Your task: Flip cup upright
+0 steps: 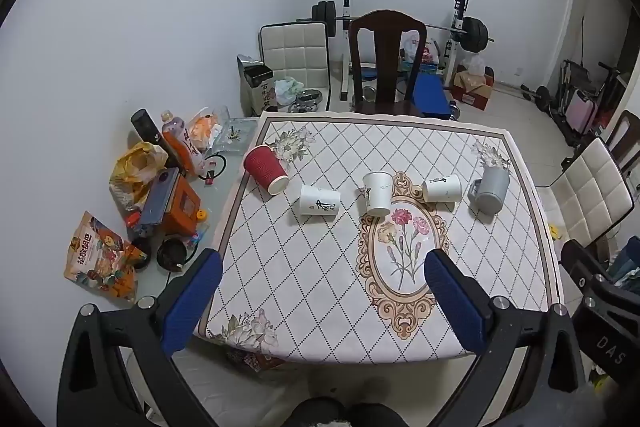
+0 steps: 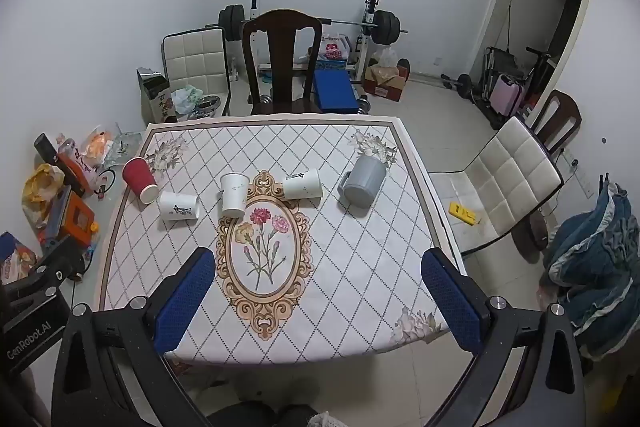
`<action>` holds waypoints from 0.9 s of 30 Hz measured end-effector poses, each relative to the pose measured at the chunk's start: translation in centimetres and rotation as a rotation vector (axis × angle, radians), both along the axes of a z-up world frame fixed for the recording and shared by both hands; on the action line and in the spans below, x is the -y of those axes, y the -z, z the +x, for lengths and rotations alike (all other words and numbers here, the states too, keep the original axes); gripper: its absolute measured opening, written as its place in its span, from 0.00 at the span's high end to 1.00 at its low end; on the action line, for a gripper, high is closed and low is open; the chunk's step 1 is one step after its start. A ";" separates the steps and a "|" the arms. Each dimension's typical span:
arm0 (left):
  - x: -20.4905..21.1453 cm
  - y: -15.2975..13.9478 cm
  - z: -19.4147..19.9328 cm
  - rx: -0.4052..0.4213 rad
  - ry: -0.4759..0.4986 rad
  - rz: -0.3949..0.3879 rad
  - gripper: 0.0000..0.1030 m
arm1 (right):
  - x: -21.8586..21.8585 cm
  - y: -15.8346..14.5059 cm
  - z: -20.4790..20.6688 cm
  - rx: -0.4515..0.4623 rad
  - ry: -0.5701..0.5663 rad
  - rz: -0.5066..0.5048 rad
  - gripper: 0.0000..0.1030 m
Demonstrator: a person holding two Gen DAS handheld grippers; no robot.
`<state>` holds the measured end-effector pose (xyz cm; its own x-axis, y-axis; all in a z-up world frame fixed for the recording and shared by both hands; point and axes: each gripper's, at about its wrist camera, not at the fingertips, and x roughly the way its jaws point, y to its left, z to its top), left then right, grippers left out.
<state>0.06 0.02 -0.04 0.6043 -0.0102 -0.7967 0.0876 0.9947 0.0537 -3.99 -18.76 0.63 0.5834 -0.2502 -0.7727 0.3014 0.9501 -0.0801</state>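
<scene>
Several cups lie tipped over in a row across the far half of the table (image 1: 320,291) (image 2: 360,267): a red ribbed paper cup (image 1: 265,169) (image 2: 139,179), three white paper cups (image 1: 319,200) (image 1: 377,193) (image 1: 442,188) (image 2: 179,206) (image 2: 234,193) (image 2: 303,183) and a grey handled mug (image 1: 490,188) (image 2: 363,182). My left gripper (image 1: 323,277) is open and empty above the table's near edge. My right gripper (image 2: 319,277) is open and empty, also above the near edge. Both are well short of the cups.
Snack bags, bottles and boxes (image 1: 160,187) clutter the surface left of the table. A dark wooden chair (image 1: 386,63) stands at the far side, a white padded chair (image 2: 512,183) at the right. Gym gear lines the back wall.
</scene>
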 end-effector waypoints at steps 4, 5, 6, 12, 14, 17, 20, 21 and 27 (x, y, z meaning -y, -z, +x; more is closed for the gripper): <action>0.0 0.0 0.0 0.003 0.002 0.000 0.00 | 0.3 0.0 0.1 -0.008 0.003 0.007 0.00; 0.0 0.0 0.0 0.002 0.002 -0.001 0.00 | 0.3 0.1 0.1 -0.008 0.004 0.009 0.00; -0.1 0.0 0.0 0.002 0.002 -0.001 0.00 | 0.4 0.1 0.1 -0.009 0.004 0.010 0.00; 0.0 0.0 0.0 0.005 0.000 0.007 0.00 | 0.7 0.0 0.4 -0.015 0.006 0.000 0.00; 0.1 0.0 0.0 0.006 0.000 0.009 0.00 | 0.6 -0.1 0.3 -0.013 0.009 0.000 0.00; 0.1 0.0 0.0 0.005 -0.001 0.008 0.00 | 1.0 0.2 0.2 -0.013 0.005 -0.001 0.00; 0.1 0.0 0.0 0.005 0.000 0.008 0.00 | 1.0 0.2 0.2 -0.014 0.006 0.000 0.00; 0.1 0.0 0.0 0.004 0.001 0.009 0.00 | 1.0 0.2 0.2 -0.014 0.006 0.001 0.00; -0.6 0.9 0.5 0.008 0.002 0.009 0.00 | 1.0 0.2 0.2 -0.016 0.004 0.000 0.00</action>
<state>0.52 0.61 -0.97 0.6106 -0.0038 -0.7920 0.0887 0.9940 0.0636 -3.80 -19.79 0.39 0.5699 -0.2527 -0.7819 0.3043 0.9488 -0.0848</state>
